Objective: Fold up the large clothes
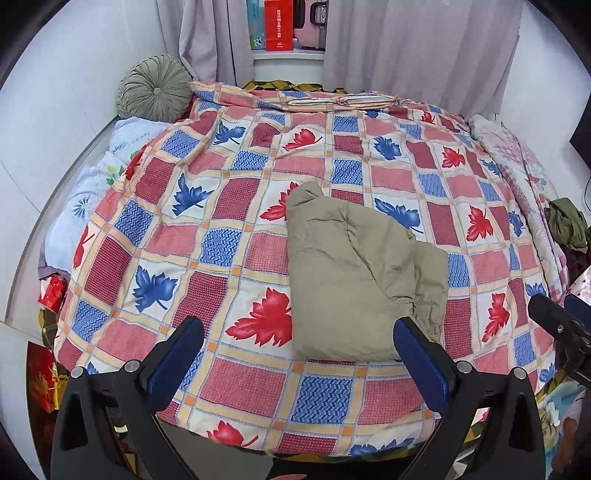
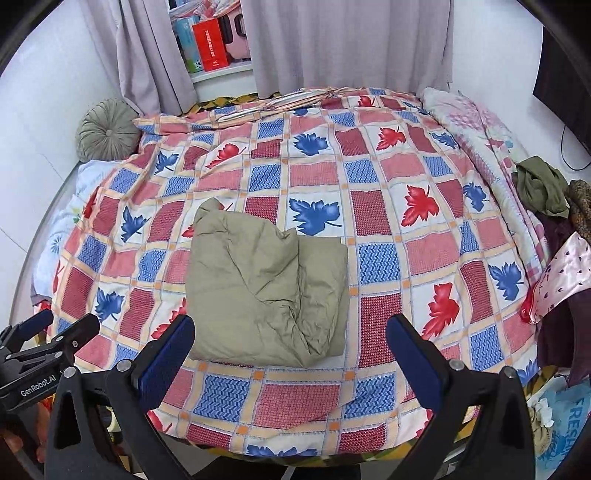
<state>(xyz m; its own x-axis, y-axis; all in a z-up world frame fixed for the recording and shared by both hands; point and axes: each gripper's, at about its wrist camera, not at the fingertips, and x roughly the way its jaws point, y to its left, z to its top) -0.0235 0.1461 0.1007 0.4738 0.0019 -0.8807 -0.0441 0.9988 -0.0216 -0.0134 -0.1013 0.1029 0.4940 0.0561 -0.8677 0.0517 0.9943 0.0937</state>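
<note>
A khaki-green garment (image 1: pixel 354 280) lies folded into a compact bundle on the checked leaf-pattern bedspread (image 1: pixel 229 206); it also shows in the right wrist view (image 2: pixel 266 288). My left gripper (image 1: pixel 299 354) is open and empty, held above the bed's near edge just in front of the bundle. My right gripper (image 2: pixel 291 350) is open and empty, also just in front of the bundle. Neither touches the cloth. The right gripper's tip shows at the right edge of the left view (image 1: pixel 554 321). The left gripper shows at the lower left of the right view (image 2: pixel 40 354).
A round green cushion (image 1: pixel 155 88) sits at the bed's far left. A pile of other clothes (image 2: pixel 546 199) lies on the bed's right edge. Curtains (image 1: pixel 406 44) and a shelf with boxes (image 1: pixel 280 26) stand behind. A white wall (image 1: pixel 44 147) runs along the left.
</note>
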